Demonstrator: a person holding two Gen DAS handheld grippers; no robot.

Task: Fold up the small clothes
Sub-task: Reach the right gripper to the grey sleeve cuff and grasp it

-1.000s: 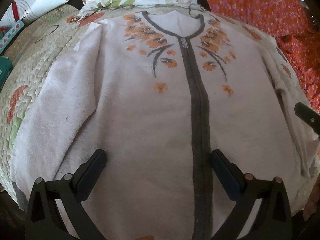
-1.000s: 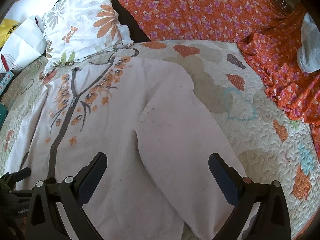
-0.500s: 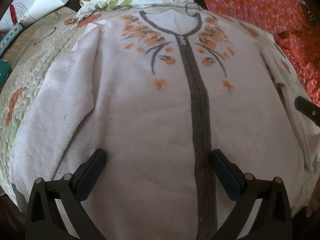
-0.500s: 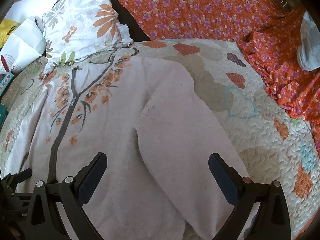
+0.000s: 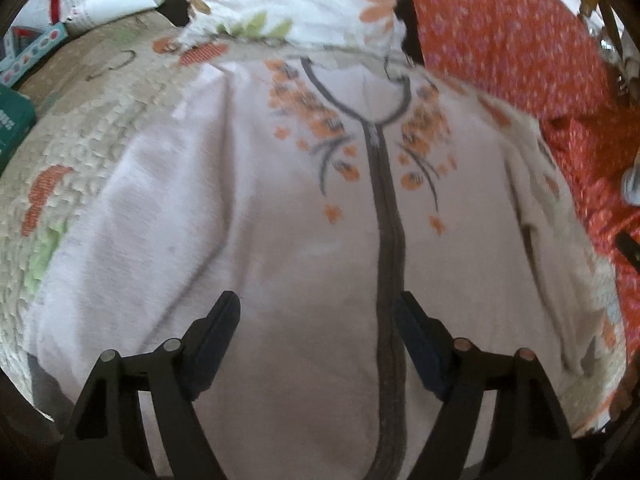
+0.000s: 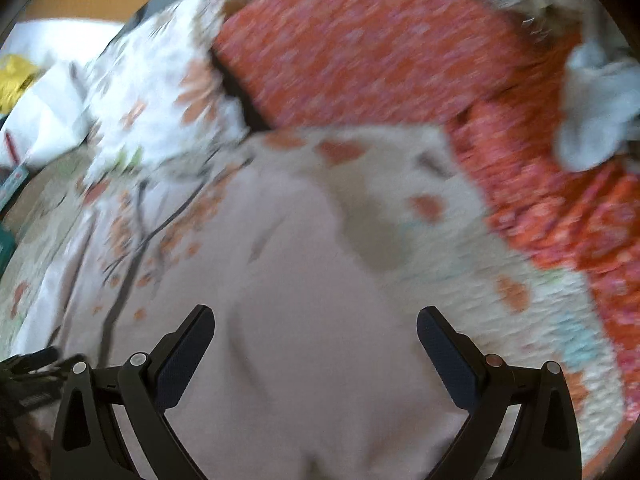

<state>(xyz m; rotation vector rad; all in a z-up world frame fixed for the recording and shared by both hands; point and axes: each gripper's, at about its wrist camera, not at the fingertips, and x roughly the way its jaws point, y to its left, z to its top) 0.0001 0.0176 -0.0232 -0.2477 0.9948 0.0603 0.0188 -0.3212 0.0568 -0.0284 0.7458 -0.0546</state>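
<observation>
1. The pale pink zip cardigan (image 5: 280, 248) lies flat, front up, on the quilted bedspread (image 5: 80, 148), its neckline towards the floral pillow (image 5: 288, 4)
2. My left gripper (image 5: 316, 320) has just been narrowing; its jaws stand apart above the cardigan's lower front, the fabric not pinched
3. My right gripper (image 6: 314, 334) is spread wide over the right sleeve (image 6: 320, 340), gripping nothing
4. An orange floral cloth (image 6: 380, 48) lies beyond the sleeve

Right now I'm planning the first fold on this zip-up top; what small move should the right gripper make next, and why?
Probably bring the right gripper down onto the sleeve beneath it and close on it. The pale jacket lies flat, zipped, unfolded on the quilt; that sleeve angles outward and both grippers hold nothing. The left gripper, its jaws just narrowing, hovers over the body.
</observation>
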